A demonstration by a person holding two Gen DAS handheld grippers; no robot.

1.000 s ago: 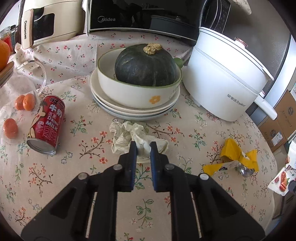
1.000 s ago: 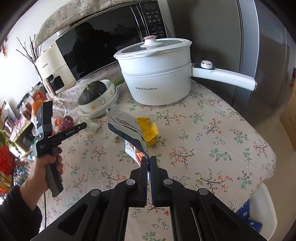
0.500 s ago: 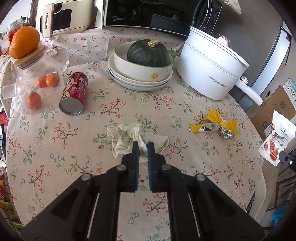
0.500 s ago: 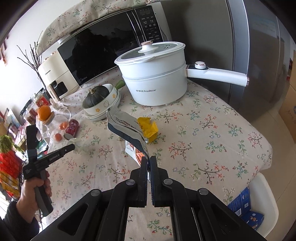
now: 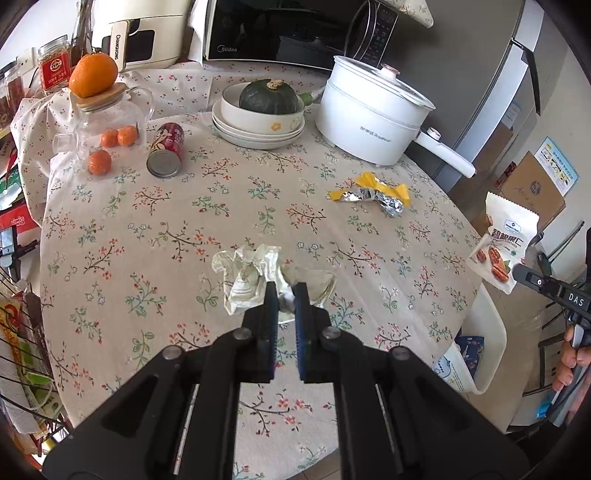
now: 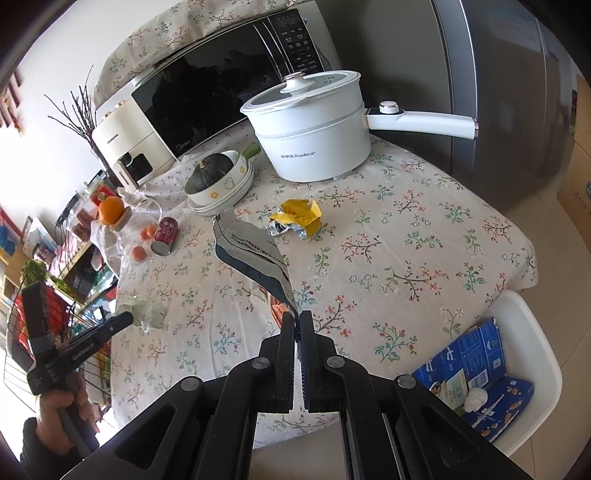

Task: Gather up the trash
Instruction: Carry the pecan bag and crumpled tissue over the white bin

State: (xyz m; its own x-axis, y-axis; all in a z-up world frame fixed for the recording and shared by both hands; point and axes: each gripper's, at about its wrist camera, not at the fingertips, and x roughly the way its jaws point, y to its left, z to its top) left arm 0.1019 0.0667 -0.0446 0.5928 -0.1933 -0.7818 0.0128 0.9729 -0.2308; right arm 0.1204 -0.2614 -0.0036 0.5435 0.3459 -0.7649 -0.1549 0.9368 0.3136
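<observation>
Floral tablecloth (image 5: 155,236): yellow wrapper (image 5: 373,192), can (image 5: 166,149) near; left fingers (image 5: 270,295) clamp crumpled paper (image 5: 251,277), right fingers (image 6: 288,328) clamp snack bag (image 6: 251,254).

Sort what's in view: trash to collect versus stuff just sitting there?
Trash: crumpled paper in left gripper; snack bag in right gripper; yellow foil wrapper; white bin.
Bystanders: electric pot, squash, orange, microwave.

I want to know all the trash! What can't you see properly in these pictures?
- Snack bag, right wrist view: only its back shows; the front is turned away.
- White bin, left wrist view: the table edge hides most of its inside.
- Crumpled paper, left wrist view: the left tongs cover its near part.
</observation>
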